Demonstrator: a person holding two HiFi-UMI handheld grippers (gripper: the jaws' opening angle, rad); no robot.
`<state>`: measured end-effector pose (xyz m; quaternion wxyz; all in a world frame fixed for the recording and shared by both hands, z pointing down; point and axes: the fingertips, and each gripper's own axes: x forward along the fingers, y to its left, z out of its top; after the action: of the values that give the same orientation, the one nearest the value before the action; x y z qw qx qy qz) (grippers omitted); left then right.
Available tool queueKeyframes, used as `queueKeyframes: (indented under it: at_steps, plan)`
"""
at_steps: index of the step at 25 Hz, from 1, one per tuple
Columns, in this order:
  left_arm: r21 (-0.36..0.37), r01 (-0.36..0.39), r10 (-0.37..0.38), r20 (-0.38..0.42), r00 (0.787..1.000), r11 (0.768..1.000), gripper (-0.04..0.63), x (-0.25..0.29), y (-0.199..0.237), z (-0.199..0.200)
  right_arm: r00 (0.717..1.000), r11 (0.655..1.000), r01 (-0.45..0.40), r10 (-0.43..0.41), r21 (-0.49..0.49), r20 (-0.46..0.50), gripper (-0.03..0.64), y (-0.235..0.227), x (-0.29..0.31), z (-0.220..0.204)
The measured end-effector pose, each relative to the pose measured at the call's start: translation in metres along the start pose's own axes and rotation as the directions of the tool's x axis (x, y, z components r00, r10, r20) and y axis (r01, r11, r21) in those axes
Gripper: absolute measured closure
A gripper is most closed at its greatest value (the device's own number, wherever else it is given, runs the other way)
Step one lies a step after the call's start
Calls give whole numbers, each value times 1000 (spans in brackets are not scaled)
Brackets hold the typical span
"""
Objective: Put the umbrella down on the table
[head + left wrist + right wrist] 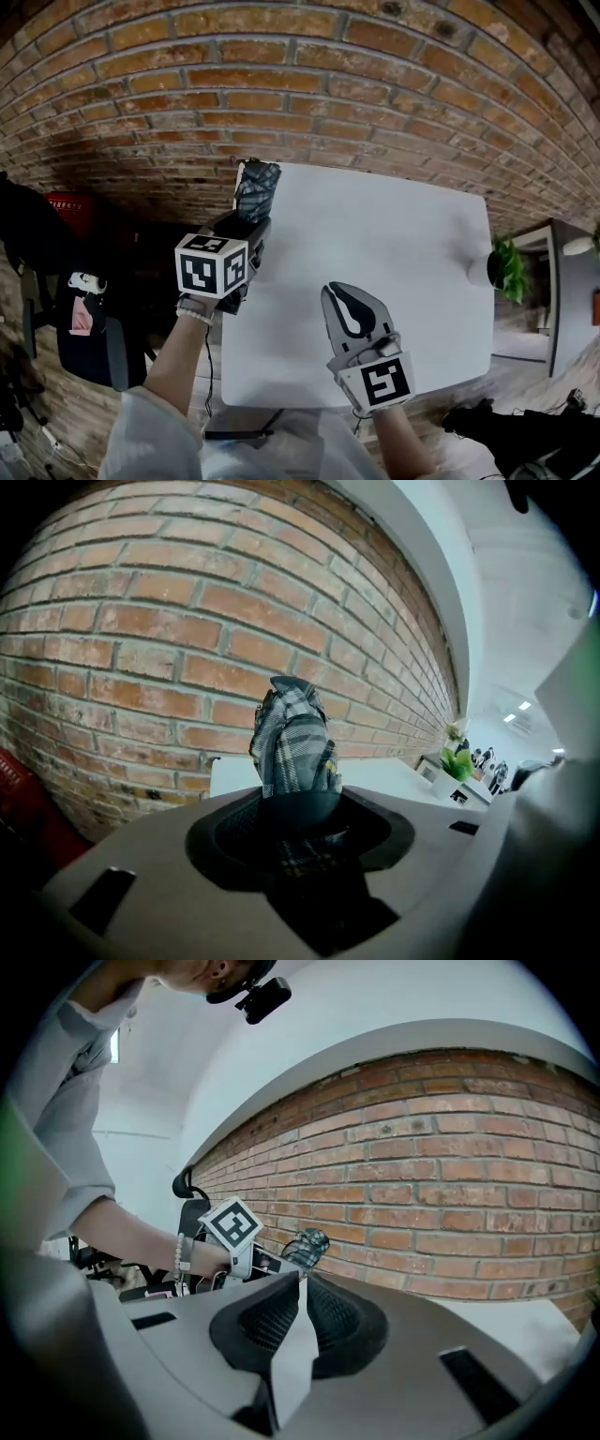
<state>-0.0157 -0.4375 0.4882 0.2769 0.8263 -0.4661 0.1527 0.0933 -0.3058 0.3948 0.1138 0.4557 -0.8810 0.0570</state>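
1. Umbrella [255, 190] has to end up on the table [403, 281]. The table is a white top butted against a brick wall [281, 84], with most of its surface bare to the right of the umbrella.
2. It is folded, plaid, and held over the table's far-left corner, close to the left edge. No view shows whether its lower side touches the top. I judge it is not yet laid down.
3. Long axis: it sticks straight out of the left gripper [249, 225] toward the wall, with the free end raised and the gripped end low.
4. Left fingers are clamped on the umbrella's near end. The left gripper view shows the plaid fabric filling the gap between the pads.
5. Right gripper [339, 292] sits over the table's near-middle, well apart from the umbrella. Its fingers are together with nothing between them.
6. Key relation: only the left hand bears on the move. The free end must tip down and the whole length come inboard of the left edge before letting go, or it may roll off that side.
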Motion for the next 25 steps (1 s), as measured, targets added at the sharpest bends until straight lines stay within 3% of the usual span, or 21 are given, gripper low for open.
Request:
queueKeyframes:
  at_steps: [8, 16, 20, 25]
  plan:
    - [-12, -48, 46, -148, 988, 999, 370, 57, 22, -27, 999, 1000, -9, 10, 14, -37, 560, -11, 10, -22]
    - [-20, -125, 115, -267, 957, 992, 353, 84, 44, -49, 998, 1000, -22, 23, 14, -62, 560, -13, 21, -37]
    - [-10, -152, 144, -269, 952, 988, 339, 87, 46, -50, 998, 1000, -20, 22, 21, -64, 560, -12, 21, -41]
    - [29, -135, 138, -231, 963, 990, 298, 80, 43, -43, 997, 1000, -15, 16, 20, -71, 560, -6, 18, -44]
